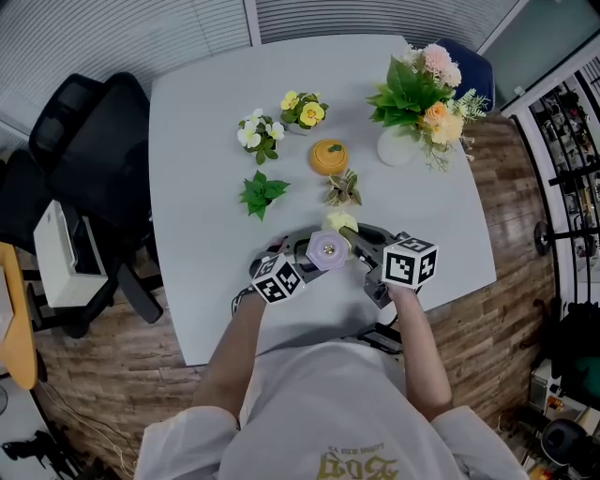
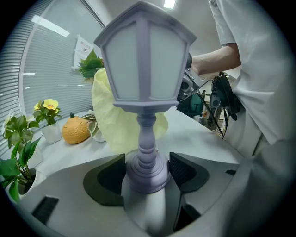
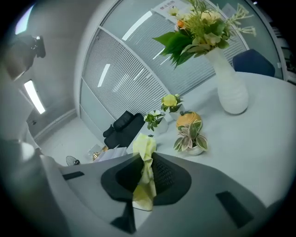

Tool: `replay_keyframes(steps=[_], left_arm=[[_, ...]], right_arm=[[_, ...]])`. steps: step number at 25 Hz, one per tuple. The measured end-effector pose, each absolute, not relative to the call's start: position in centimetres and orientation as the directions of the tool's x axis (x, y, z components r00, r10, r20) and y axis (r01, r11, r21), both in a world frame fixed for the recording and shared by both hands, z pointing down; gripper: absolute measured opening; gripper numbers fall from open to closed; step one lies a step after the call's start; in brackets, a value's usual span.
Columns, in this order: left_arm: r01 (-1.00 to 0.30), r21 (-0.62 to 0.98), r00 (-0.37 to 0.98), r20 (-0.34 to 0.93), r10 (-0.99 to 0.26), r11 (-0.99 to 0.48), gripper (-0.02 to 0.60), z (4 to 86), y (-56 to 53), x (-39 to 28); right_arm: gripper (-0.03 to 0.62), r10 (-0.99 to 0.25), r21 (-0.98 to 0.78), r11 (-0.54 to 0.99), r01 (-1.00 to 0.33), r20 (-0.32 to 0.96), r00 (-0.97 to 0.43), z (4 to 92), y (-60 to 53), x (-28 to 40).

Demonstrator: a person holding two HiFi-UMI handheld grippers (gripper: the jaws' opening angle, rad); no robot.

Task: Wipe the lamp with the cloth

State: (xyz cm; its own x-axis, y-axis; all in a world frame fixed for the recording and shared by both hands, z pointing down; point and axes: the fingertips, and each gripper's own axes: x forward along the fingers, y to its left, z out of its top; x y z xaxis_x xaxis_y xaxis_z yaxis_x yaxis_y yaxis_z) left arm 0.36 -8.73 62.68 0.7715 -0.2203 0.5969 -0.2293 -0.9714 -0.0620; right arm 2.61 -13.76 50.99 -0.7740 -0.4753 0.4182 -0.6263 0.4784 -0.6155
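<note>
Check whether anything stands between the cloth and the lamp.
Nothing visible does. The left tongs grip the lamp by its base, and the cloth, pinched in the right tongs, hangs directly behind its shade. Whether they touch cannot be told.

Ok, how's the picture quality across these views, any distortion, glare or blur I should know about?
Head view: even, soft light, faint shadows on the table, little distortion. Left gripper view: strong fisheye with black corners, the lamp looms large, and a ceiling light glares at top. Right gripper view: same fisheye curving the blinds; the cloth is reasonably sharp.
</note>
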Motion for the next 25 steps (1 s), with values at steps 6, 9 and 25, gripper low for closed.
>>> replay_keyframes(steps=[6, 9, 25], left_arm=[[-0.229, -0.062, 0.77, 0.598, -0.22, -0.971, 0.299, 62.7, -8.7, 0.4], [-0.229, -0.062, 0.771, 0.598, -0.22, -0.971, 0.299, 62.7, -8.7, 0.4], [-0.231, -0.065, 0.768, 0.6, -0.223, -0.971, 0.299, 62.8, -8.6, 0.5]], right_arm=[[0.052, -0.449, -0.647, 0.475, -0.597, 0.405, -0.796, 51.7, -13.6, 2.4], [0.052, -0.433, -0.639, 0.478, -0.603, 0.426, -0.794, 52.2, -13.5, 2.2], [0.052, -0.383, -0.659, 0.449, -0.604, 0.469, -0.796, 53.9, -13.1, 2.1]])
